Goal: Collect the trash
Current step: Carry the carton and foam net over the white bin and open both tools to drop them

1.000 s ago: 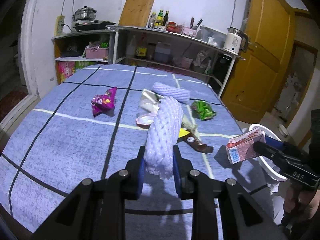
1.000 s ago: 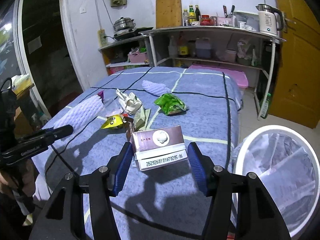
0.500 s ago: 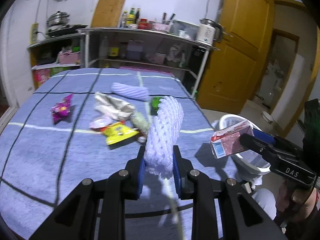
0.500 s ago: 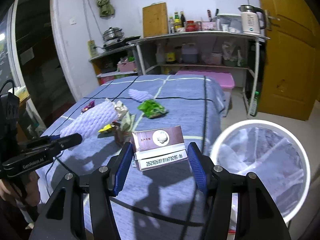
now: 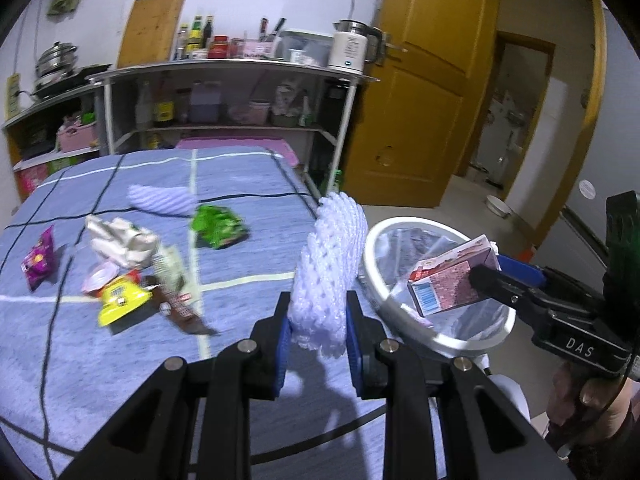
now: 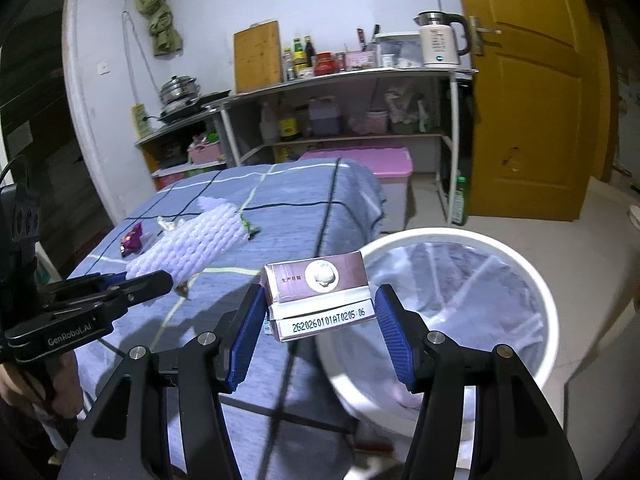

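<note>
My left gripper (image 5: 316, 320) is shut on a white foam fruit net (image 5: 330, 264), held upright above the table's right edge; it also shows in the right wrist view (image 6: 192, 250). My right gripper (image 6: 320, 320) is shut on a maroon milk carton (image 6: 320, 296), held at the near rim of the white trash bin (image 6: 540, 292). In the left wrist view the carton (image 5: 452, 280) hangs over the bin (image 5: 376, 280). Loose trash lies on the blue tablecloth (image 5: 120, 360): a green bag (image 5: 218, 226), crumpled paper (image 5: 120, 240), a yellow wrapper (image 5: 120, 300), a purple packet (image 5: 38, 258), another foam net (image 5: 160, 200).
Metal shelves (image 5: 224, 96) with bottles, a kettle and a cutting board stand behind the table. A yellow door (image 5: 420, 112) is at the right. A pink storage box (image 6: 380, 168) sits on the floor near the shelves.
Both grippers have swung right toward the bin with their loads. The carton now hangs over the bin's opening, and the foam net is near the table's right edge.
</note>
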`<state>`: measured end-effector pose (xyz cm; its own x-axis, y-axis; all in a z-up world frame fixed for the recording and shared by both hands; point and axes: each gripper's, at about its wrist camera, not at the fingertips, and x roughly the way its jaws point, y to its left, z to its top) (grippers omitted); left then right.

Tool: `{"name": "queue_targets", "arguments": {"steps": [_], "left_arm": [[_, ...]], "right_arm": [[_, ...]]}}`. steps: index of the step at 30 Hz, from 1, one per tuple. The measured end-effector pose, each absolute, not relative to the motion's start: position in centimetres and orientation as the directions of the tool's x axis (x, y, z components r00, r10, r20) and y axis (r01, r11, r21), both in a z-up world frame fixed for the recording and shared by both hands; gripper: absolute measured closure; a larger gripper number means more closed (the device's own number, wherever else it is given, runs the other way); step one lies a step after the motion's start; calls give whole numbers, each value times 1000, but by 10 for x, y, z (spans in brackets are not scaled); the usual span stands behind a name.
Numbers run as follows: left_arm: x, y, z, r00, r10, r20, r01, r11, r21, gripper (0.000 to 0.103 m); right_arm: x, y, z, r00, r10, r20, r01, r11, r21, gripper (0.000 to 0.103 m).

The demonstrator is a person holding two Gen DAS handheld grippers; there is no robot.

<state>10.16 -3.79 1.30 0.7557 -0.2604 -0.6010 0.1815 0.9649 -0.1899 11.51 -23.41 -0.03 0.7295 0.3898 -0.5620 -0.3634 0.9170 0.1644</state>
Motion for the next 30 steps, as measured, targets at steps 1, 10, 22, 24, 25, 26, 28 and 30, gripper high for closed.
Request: {"name": "queue_targets", "arguments": {"steps": [1,10,22,24,25,26,28,30], "left_arm": [[102,-42,13,753,-268,-601,191,963,-190,77],[113,-69,17,736,-310,-602,249,951,-186,77],[126,-98,7,694,-352,-628,303,934,-188,77],[130,-105,4,682,-363,-635,319,929,-189,77],[132,-109,2,676,-368,-638,326,926,-189,77],[135,-112,0,671,-371,-642,331,925,-189,77],[139,-119,-4,657,-381,-650,345,919,-191,77],[144,-126,-7,645,-391,-657,357,914,-193,77]], "right_arm": [[114,-239,0,734,383,-561,-354,920,165,46],[110,-266,0,756,340,-559,-299,939,168,46],[110,-290,-9,763,296,-574,-238,955,177,46],[112,-293,-12,762,289,-580,-228,957,177,46],[113,-294,-14,761,284,-584,-222,959,176,46],[114,-296,-15,760,280,-587,-218,960,175,46],[115,-298,-18,758,271,-594,-209,963,172,46],[117,-301,-21,755,259,-602,-198,966,166,46]]}}
